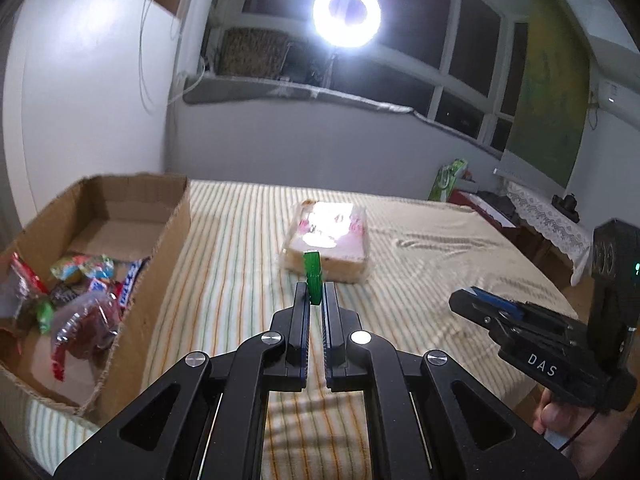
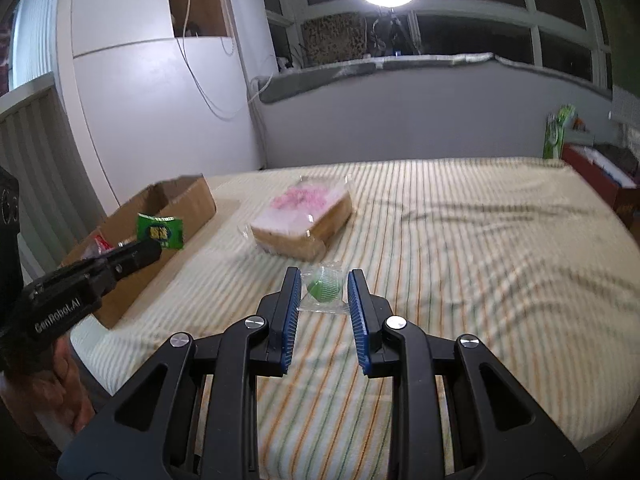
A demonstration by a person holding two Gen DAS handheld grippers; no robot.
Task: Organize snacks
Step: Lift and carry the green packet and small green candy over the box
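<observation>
On the striped bed (image 2: 460, 240), a wrapped cake slice (image 2: 304, 220) lies mid-sheet beside the cardboard box (image 1: 132, 280) of snacks at its left edge. The left gripper (image 1: 316, 292), marked "GenRobot.AI", pinches a green packet (image 2: 160, 232); the right gripper (image 2: 324, 292), marked "DAS", clamps a clear-wrapped green candy (image 2: 324, 288).

Both tools are showing matte black linkage arms joined by round silver screws, with ribbed blue pads lining the jaws. The right gripper (image 1: 466, 300) is carrying white "DAS" lettering, a boxy black camera block with a small green light, and a thin red cable. The left gripper (image 2: 154, 250) is bearing white "GenRobot.AI" lettering.
</observation>
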